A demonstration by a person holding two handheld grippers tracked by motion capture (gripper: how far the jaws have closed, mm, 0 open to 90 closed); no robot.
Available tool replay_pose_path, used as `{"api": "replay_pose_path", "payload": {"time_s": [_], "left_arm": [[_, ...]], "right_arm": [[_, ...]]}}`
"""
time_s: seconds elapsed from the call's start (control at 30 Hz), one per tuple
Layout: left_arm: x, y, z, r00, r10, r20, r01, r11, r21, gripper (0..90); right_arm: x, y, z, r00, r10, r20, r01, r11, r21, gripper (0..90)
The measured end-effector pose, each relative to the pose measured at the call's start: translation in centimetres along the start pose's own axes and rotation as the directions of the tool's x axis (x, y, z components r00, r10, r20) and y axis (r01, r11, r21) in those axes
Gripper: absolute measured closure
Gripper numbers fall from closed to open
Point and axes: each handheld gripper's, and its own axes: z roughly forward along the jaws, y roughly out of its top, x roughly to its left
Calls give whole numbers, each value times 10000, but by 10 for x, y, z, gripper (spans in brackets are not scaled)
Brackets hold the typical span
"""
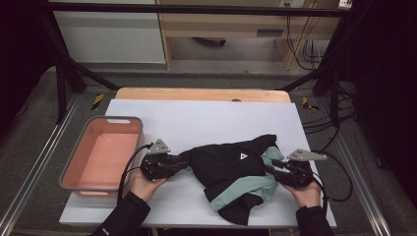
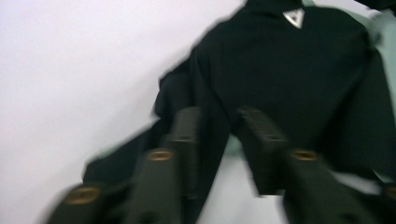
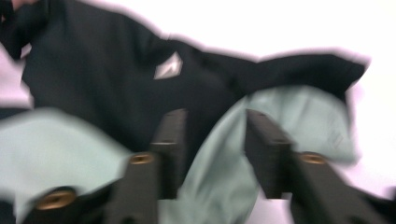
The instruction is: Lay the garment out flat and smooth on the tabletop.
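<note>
The garment [image 1: 231,169] is soft, light cloth that will sag and slide when lifted, so I judge its outer edges, by each hand, the best places to pinch. It is black with mint-green panels and a small white triangle, crumpled on the table [image 1: 196,120], right of the pink bin [image 1: 101,155]. Left tongs [image 1: 186,162] and right tongs [image 1: 269,168] stand apart, clamping nothing.

— Supporting surface? — A wooden table [image 1: 201,93], covered by a white sheet [image 1: 196,123]; its far edge shows bare.
— Items directly on it? — A pink tub [image 1: 83,184] at left; a black-and-green garment [image 1: 236,169] crumpled right of centre.
</note>
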Motion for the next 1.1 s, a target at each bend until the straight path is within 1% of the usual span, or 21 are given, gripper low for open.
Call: {"api": "replay_pose_path", "payload": {"time_s": [0.07, 0.1, 0.13, 0.2, 0.23, 0.3, 0.37, 0.4, 0.43, 0.47, 0.53, 0.63, 0.67, 0.7, 0.8, 0.83, 0.9, 0.93, 0.97, 1.03, 1.1], "left_arm": [[2, 3, 5, 9997, -55, -253, 49, 9998, -214, 459], [4, 4, 8, 9996, -126, -252, 121, 9998, -180, 423], [7, 5, 12, 9995, -201, -248, 199, 9997, -109, 420], [13, 4, 19, 9987, -302, -406, 303, 9995, -1, 369], [16, 3, 23, 9983, -432, -388, 436, 9990, 104, 372], [23, 1, 30, 9969, -722, -310, 732, 9968, 312, 371], [28, -1, 35, 9961, -836, -277, 847, 9954, 445, 377], [29, -2, 36, 9964, -834, -145, 840, 9955, 438, 419], [30, -2, 37, 9966, -817, -82, 820, 9958, 398, 482], [31, -2, 37, 9964, -850, -22, 850, 9957, 372, 526], [33, -2, 38, 9943, -1032, 251, 1022, 9941, 368, 647], [33, -2, 37, 9927, -1122, 433, 1105, 9931, 393, 803], [33, -2, 36, 9922, -1165, 438, 1148, 9926, 406, 825], [33, -1, 36, 9916, -1212, 452, 1194, 9920, 405, 838], [33, 2, 32, 9918, -1215, 399, 1197, 9918, 439, 855], [32, 3, 30, 9921, -1208, 349, 1196, 9921, 369, 858], [32, 10, 22, 9934, -1110, 299, 1108, 9938, 85, 861], [32, 14, 17, 9943, -1046, 227, 1047, 9945, -57, 864], [32, 20, 13, 9951, -981, 120, 983, 9950, -193, 864], [36, 34, 5, 9961, -822, -332, 811, 9962, -331, 865], [42, 51, -2, 9943, -876, -611, 841, 9948, -579, 865]], "right_arm": [[-5, 8, 4, 9993, -113, 343, 121, 9996, -238, 447], [-8, 12, 8, 9986, -128, 515, 141, 9996, -244, 417], [-12, 14, 12, 9972, -125, 732, 146, 9995, -283, 379], [-22, 16, 22, 9946, 73, 1040, -46, 9996, -265, 357], [-27, 16, 28, 9932, 199, 1147, -179, 9997, -179, 334], [-37, 13, 39, 9893, 258, 1438, -264, 9996, 22, 326], [-45, 10, 51, 9866, 281, 1608, -361, 9982, 471, 325], [-48, 9, 55, 9852, 231, 1699, -352, 9970, 688, 325], [-50, 8, 60, 9854, 188, 1693, -336, 9958, 850, 324], [-52, 8, 64, 9855, 152, 1689, -311, 9953, 918, 326], [-54, 6, 72, 9863, 199, 1639, -386, 9930, 1115, 350], [-52, 5, 83, 9874, -46, 1582, -197, 9882, 1517, 431], [-51, 5, 85, 9874, -156, 1574, -103, 9867, 1624, 450], [-50, 4, 85, 9864, -249, 1623, -8, 9877, 1565, 509], [-49, 6, 83, 9895, -235, 1428, -10, 9857, 1687, 851], [-48, 7, 83, 9899, -235, 1400, -19, 9839, 1786, 868], [-46, 10, 82, 9883, -466, 1451, 162, 9789, 2038, 879], [-46, 13, 80, 9866, -569, 1531, 253, 9792, 2014, 881], [-46, 16, 77, 9850, -586, 1620, 298, 9841, 1750, 882], [-48, 26, 69, 9815, -449, 1861, 264, 9946, 1007, 884], [-50, 38, 63, 9747, -400, 2199, 348, 9990, 275, 885]]}}
